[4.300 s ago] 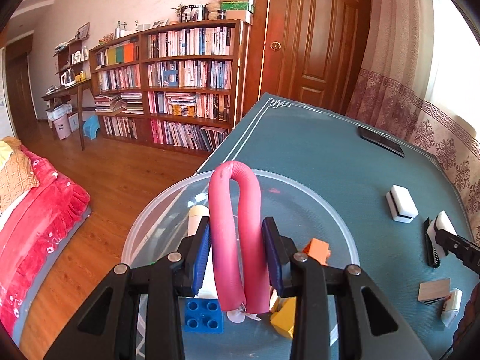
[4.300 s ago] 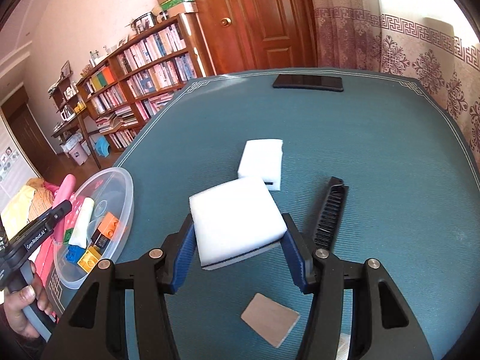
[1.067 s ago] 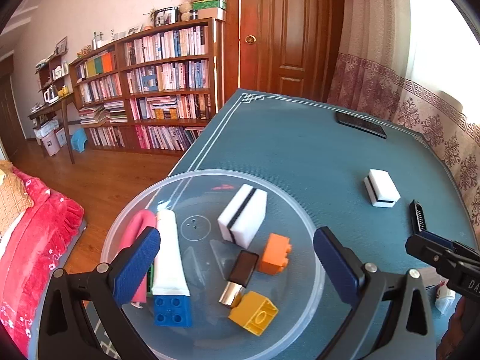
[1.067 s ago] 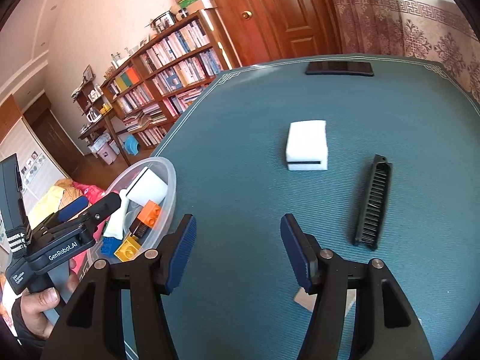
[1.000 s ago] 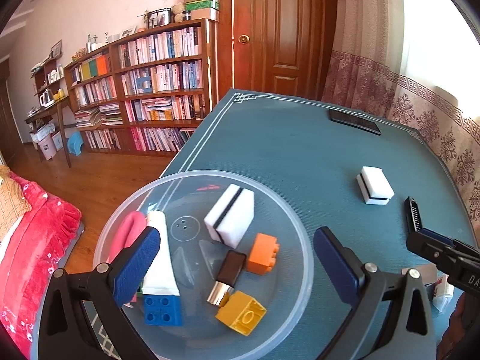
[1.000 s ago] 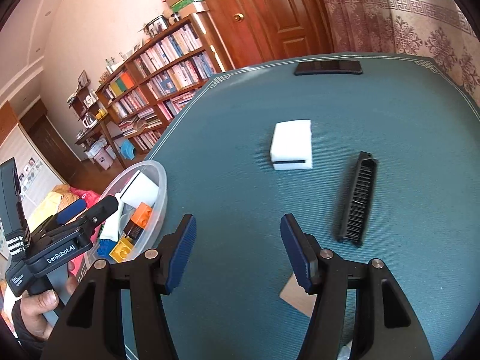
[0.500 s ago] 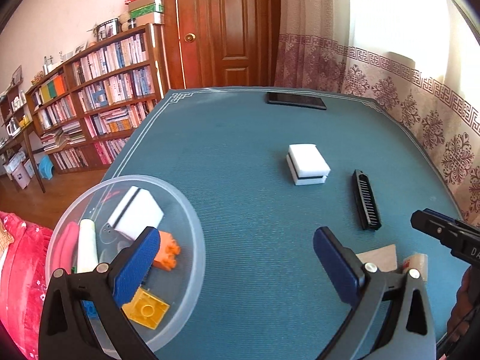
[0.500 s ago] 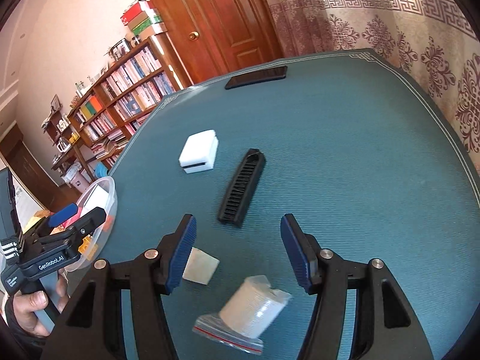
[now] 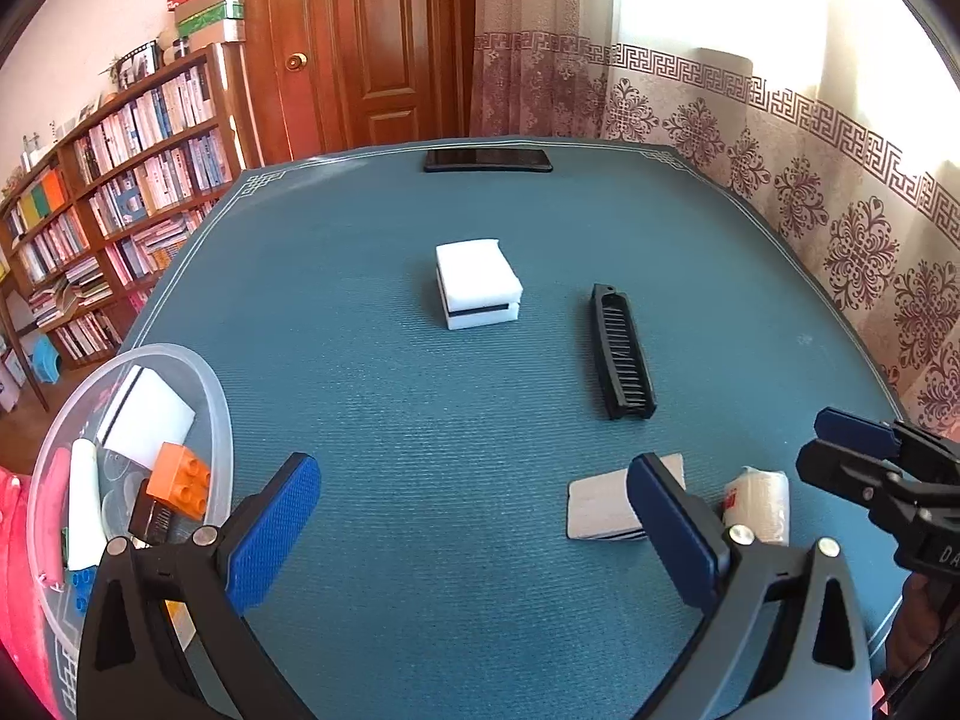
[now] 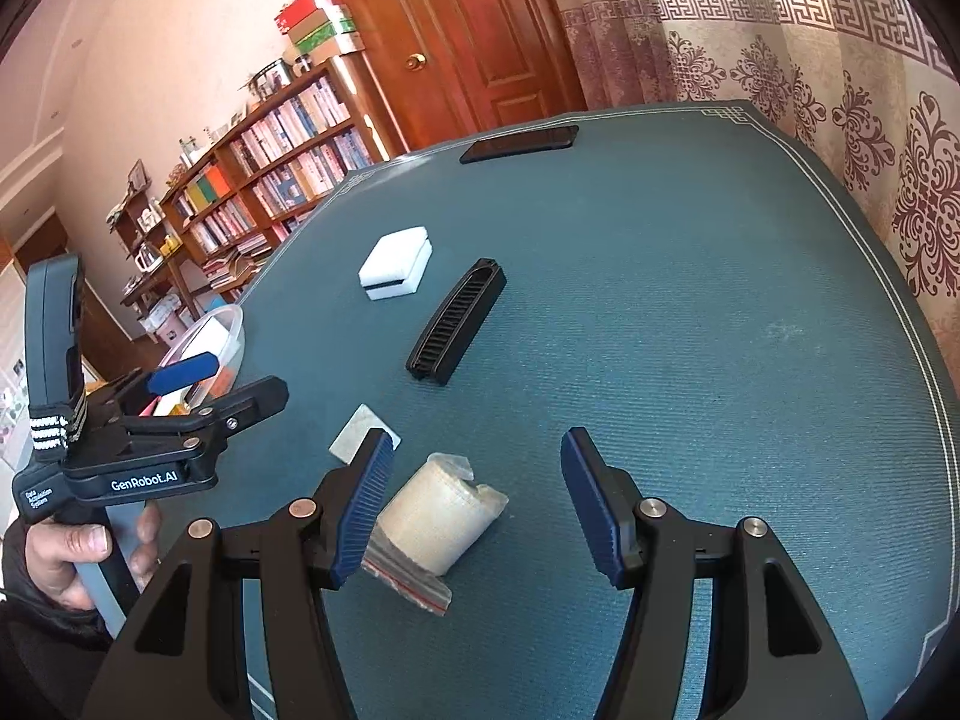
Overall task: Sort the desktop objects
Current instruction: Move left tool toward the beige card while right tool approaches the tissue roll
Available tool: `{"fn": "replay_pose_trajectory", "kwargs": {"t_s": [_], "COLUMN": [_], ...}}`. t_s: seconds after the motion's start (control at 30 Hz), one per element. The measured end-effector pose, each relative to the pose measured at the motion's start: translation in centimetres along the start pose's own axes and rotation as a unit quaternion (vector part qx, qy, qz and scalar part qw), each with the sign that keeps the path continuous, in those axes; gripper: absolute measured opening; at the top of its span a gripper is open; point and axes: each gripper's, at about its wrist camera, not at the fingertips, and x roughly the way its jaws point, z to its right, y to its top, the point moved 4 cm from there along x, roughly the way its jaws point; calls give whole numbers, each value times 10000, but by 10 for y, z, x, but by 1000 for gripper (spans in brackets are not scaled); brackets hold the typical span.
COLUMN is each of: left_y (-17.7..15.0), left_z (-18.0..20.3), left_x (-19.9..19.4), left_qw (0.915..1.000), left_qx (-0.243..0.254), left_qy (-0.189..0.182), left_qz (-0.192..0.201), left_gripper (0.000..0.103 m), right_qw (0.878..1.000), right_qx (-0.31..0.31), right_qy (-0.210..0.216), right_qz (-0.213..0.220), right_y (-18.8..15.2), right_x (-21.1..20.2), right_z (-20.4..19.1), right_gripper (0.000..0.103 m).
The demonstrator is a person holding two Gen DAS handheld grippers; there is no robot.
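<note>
On the teal table mat lie a white sponge (image 9: 479, 285) (image 10: 397, 264), a black comb (image 9: 622, 351) (image 10: 457, 321), a flat grey card (image 9: 603, 506) (image 10: 359, 435) and a white roll in a plastic bag (image 9: 757, 503) (image 10: 437, 521). My left gripper (image 9: 471, 531) (image 10: 204, 387) is open and empty, low over the mat just left of the card. My right gripper (image 10: 474, 504) (image 9: 852, 450) is open, with the bagged roll just inside its left finger (image 10: 363, 504). A clear round tub (image 9: 222, 414) (image 10: 231, 324) at the left edge holds a sponge, toy bricks, a tube and a pink curler.
A black phone (image 9: 487, 159) (image 10: 521, 144) lies at the table's far edge. Bookshelves (image 9: 114, 204) and a wooden door (image 9: 366, 42) stand beyond. A patterned curtain (image 9: 840, 192) borders the right side. A hand (image 10: 78, 552) holds the left gripper's handle.
Both grippers let go of their loads, the pink curler and a sponge, now in the tub. Both then swung right, from the tub toward the card and roll.
</note>
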Motion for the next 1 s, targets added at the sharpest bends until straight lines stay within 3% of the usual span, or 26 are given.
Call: {"fn": "replay_pose_trajectory", "kwargs": {"t_s": [0.43,1.0], "left_y": [-6,-15], "left_z": [20,28], "left_x": [4,14], "left_qw": [9996,9981], "left_qx": [135,360], "left_qy": [-195,-320], "left_qz": [-169,-394], "left_gripper": [102,102], "right_qw": [9989,9973], "right_qx": [-271,-447], "right_qy": [69,307], "right_qz": [-384,-504], "right_y": [-19,-26], "right_x": [20,27], "right_z": [-10,-18], "right_gripper": [62,62]}}
